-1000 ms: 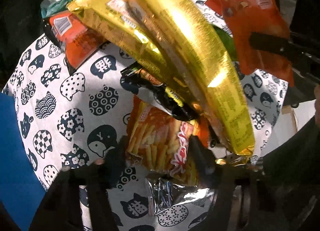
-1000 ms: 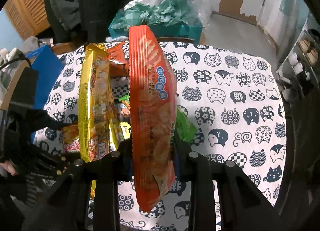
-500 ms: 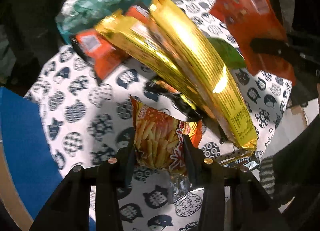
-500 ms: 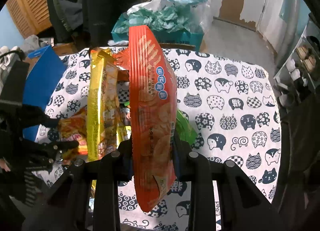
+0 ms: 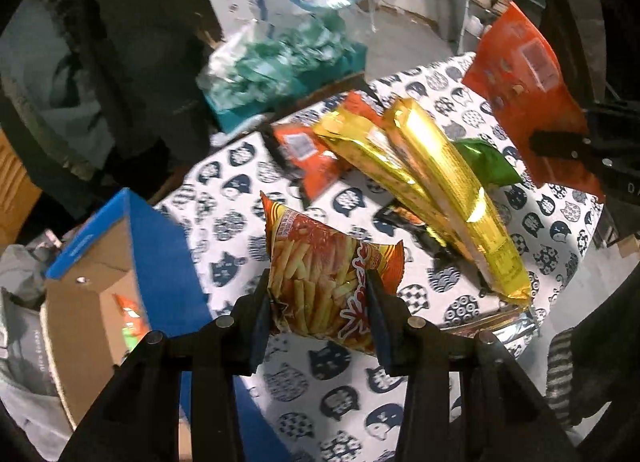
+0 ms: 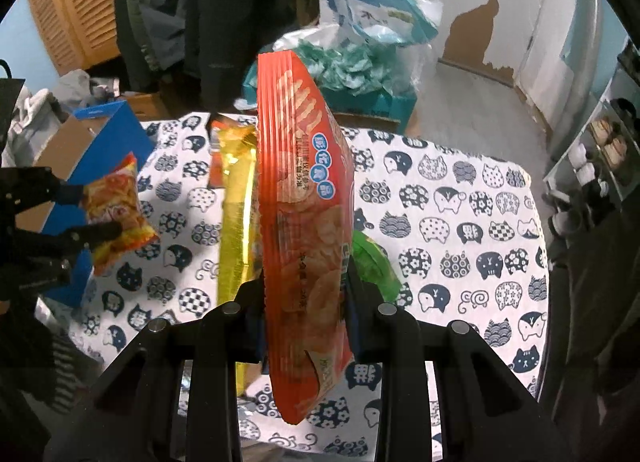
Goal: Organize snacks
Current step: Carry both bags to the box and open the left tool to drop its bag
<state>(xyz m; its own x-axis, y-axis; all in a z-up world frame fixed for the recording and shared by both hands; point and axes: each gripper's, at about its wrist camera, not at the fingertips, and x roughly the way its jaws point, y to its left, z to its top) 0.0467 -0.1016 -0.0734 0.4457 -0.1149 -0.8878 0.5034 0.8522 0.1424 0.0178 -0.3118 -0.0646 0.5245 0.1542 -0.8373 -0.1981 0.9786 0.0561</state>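
Left wrist view: the left gripper (image 5: 318, 304) has its jaws clamped on a small fries snack bag (image 5: 326, 276), one jaw on each side edge. The bag faces the camera, its long axis running up and away from the jaws, its top seam tilted toward the left, and it hangs above the surface (image 5: 348, 378), which wears a cat-print cloth. To the left, just beside the surface edge, stands an open blue cardboard box (image 5: 120, 262) with a packet lying inside. Beyond the fries bag lies a heap: two long gold packets (image 5: 436, 182) slanting from upper left to lower right, an orange packet (image 5: 308, 162) behind them, a green packet (image 5: 486, 162) on the right and a dark packet (image 5: 404, 220) underneath. At the far right the right gripper (image 5: 592, 146) holds a large orange chip bag (image 5: 528, 94) aloft.

Right wrist view: the right gripper (image 6: 306, 302) has its jaws closed on the large orange chip bag (image 6: 306, 222), gripping its lower half; the bag stands edge-on and upright, long axis vertical, bottom corner hanging below the jaws. It hides much of the heap; a gold packet (image 6: 236, 222) shows just left of it and the green packet (image 6: 374, 266) just right. At far left the left gripper (image 6: 86, 214) holds the fries snack bag (image 6: 116, 214) over the surface (image 6: 460, 222) edge, near the blue box (image 6: 100, 142).
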